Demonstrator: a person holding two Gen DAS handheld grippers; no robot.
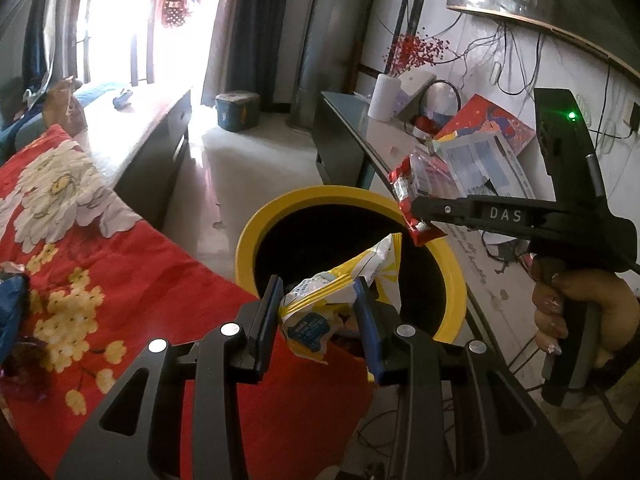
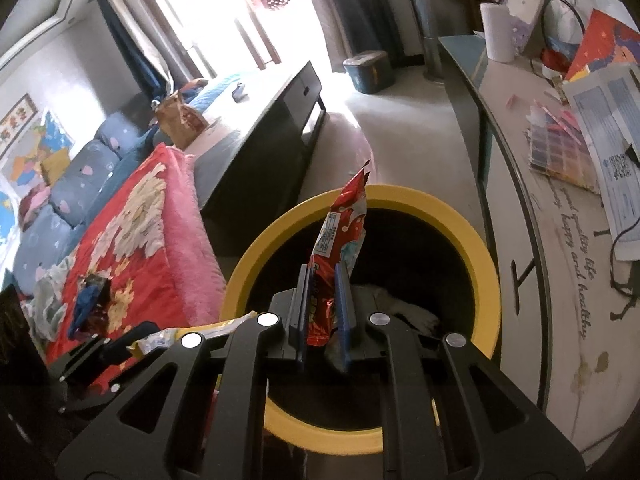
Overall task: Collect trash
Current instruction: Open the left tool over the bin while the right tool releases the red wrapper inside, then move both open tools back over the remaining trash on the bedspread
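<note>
**Both wrappers held over the bin**

While the left tongs point(image 1: 318, 300) are clamped on a crumpled yellow wrapper point(image 1: 320, 312) at the near rim of the yellow bin point(image 1: 452, 276), the right tongs point(image 2: 322, 300) pinch a red wrapper point(image 2: 340, 236) upright above the bin's dark opening. More trash point(image 2: 90, 308) lies on the red floral blanket point(image 2: 132, 240) beside it.

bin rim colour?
Yellow, around a black inside; the bin shows best in the right wrist view.
</note>
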